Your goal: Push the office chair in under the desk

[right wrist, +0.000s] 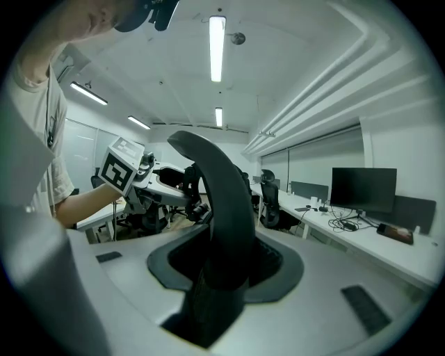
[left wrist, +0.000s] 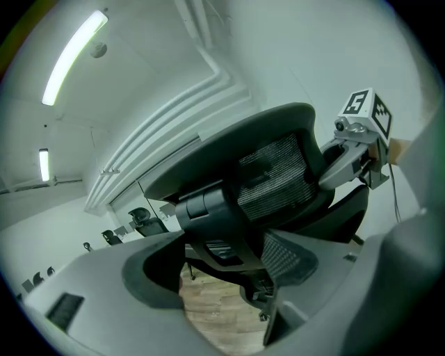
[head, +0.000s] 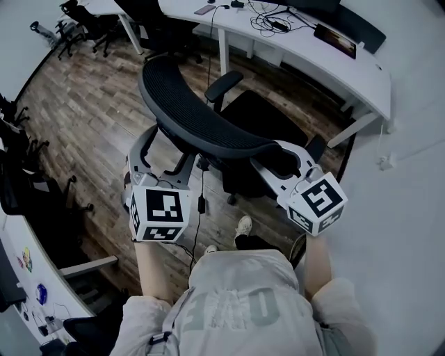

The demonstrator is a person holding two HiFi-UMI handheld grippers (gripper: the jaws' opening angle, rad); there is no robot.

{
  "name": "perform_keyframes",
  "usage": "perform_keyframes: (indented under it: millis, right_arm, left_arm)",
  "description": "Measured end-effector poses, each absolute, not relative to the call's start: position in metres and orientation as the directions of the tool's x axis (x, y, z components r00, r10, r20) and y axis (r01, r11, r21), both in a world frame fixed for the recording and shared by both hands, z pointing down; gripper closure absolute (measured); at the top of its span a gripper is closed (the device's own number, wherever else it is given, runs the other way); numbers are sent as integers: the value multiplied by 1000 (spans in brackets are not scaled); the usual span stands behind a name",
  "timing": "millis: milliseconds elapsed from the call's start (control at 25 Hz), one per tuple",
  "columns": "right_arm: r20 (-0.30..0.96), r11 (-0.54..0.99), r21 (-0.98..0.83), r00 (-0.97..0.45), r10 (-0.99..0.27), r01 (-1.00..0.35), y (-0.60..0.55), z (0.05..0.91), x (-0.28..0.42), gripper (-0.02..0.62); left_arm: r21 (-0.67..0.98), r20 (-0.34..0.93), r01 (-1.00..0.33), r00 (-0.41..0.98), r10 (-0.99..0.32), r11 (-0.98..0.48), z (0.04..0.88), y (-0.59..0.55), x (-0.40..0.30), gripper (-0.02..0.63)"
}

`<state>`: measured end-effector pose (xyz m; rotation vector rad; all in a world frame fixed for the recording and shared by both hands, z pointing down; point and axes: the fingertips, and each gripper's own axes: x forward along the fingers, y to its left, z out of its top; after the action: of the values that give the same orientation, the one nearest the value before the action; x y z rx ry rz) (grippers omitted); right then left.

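A black mesh office chair stands side-on to the white desk [head: 313, 59], its backrest [head: 195, 115] nearest me and its seat [head: 268, 128] short of the desk edge. My left gripper [head: 161, 149] straddles the backrest's left edge. In the left gripper view the backrest [left wrist: 271, 174] and its rear bracket sit between the jaws of that gripper [left wrist: 222, 278], with floor showing in the gap, so any pad contact is unclear. My right gripper [head: 278, 154] holds the right edge. In the right gripper view the backrest rim [right wrist: 222, 201] fills the gap of that gripper [right wrist: 226, 271].
The desk carries cables [head: 268, 21] and a dark device [head: 336, 40], and a white leg [head: 224, 52] stands beside the chair's armrest [head: 224, 83]. Other office chairs [head: 83, 28] stand at the far left. A pale wall runs along the right. My feet [head: 243, 226] are behind the chair.
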<state>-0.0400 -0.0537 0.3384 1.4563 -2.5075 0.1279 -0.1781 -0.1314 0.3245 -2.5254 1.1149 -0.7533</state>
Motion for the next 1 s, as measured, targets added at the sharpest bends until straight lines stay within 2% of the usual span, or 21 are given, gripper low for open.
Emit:
perform_keyframes:
  millis: [480, 1000]
  right_arm:
    - [252, 523, 32, -500, -829, -852, -139, 341, 87, 451]
    - [241, 572, 26, -550, -800, -820, -244, 341, 193, 471]
  left_arm:
    - [-446, 343, -621, 547, -764, -644, 325, -219, -51, 276]
    - [-455, 340, -625, 537, -772, -635, 331, -334, 67, 278]
